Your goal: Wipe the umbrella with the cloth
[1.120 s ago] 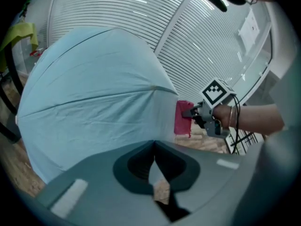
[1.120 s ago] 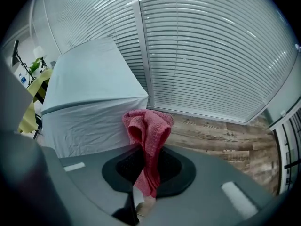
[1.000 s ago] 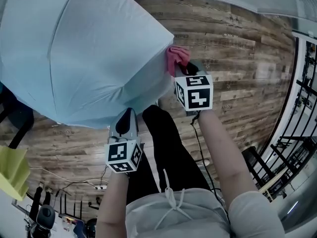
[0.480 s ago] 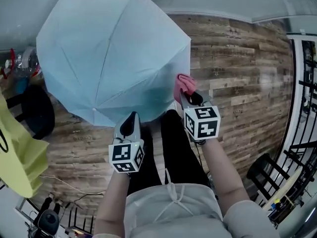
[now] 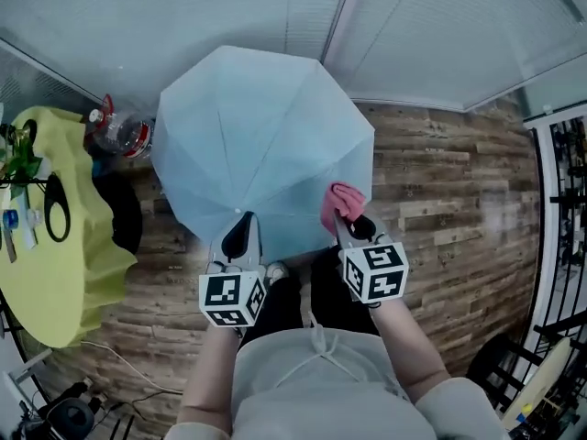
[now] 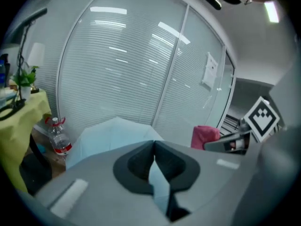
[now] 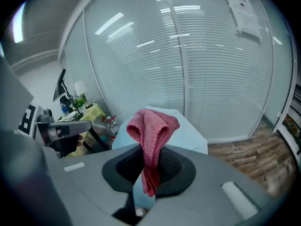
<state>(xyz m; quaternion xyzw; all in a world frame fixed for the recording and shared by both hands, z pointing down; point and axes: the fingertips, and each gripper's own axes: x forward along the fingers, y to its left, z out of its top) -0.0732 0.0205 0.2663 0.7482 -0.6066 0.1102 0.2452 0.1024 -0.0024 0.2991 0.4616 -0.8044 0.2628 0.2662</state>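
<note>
Umbrella [image 5: 261, 145]: open on floor [image 5: 449, 181], seen farther off than before | left gripper [image 5: 240, 225]: clamped on near rim | right gripper [image 5: 350, 225]: clamped on cloth [image 5: 337, 200], still touching rim; wiping probably continues.

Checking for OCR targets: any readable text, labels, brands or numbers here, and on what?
No text is readable.
Paper sheet on the glass wall: print too small.
Bottle, red label: blurred.
Marker cubes: black-and-white patterns, no letters.
</note>
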